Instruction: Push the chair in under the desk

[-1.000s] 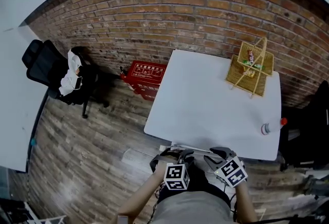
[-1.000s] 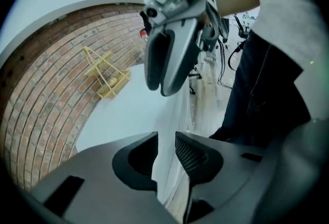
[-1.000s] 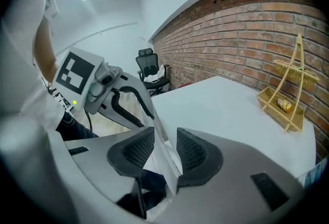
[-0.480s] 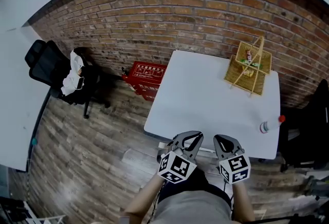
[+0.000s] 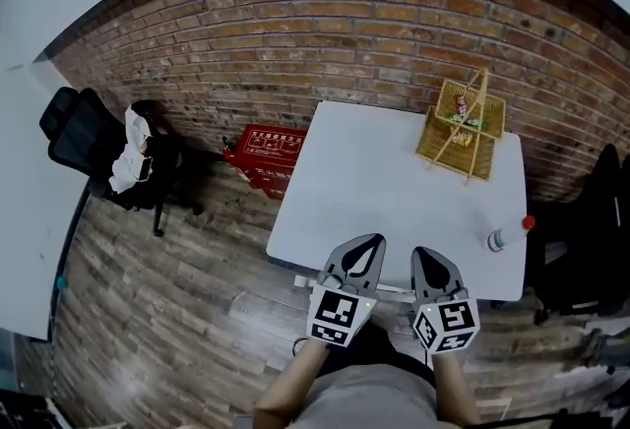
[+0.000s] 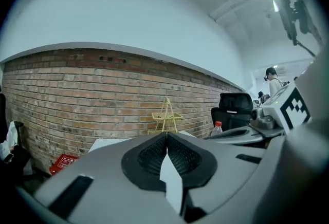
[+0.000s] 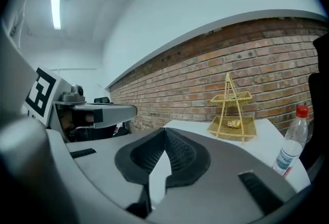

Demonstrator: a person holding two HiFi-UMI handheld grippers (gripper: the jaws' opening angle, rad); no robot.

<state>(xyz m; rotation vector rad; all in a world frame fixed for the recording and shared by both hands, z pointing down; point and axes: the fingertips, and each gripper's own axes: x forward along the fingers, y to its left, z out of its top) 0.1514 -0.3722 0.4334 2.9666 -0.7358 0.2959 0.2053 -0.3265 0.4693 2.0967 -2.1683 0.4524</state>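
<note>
The white desk stands against the brick wall. Both grippers hover side by side over its near edge and point at the wall. My left gripper is shut with nothing between its pads, as the left gripper view also shows. Just to its right, my right gripper is likewise shut and empty, its closed pads plain in the right gripper view. The chair at this desk is hidden below the grippers and my body; only a pale bar shows under the desk's front edge.
On the desk stand a yellow wire basket rack at the far right and a red-capped bottle near the right edge. A red crate sits by the wall. A black office chair with white cloth stands left, another black chair right.
A second ago both grippers were low on a black chair back at the desk's front edge. They have since lifted off it, and their jaws have shut on nothing.
</note>
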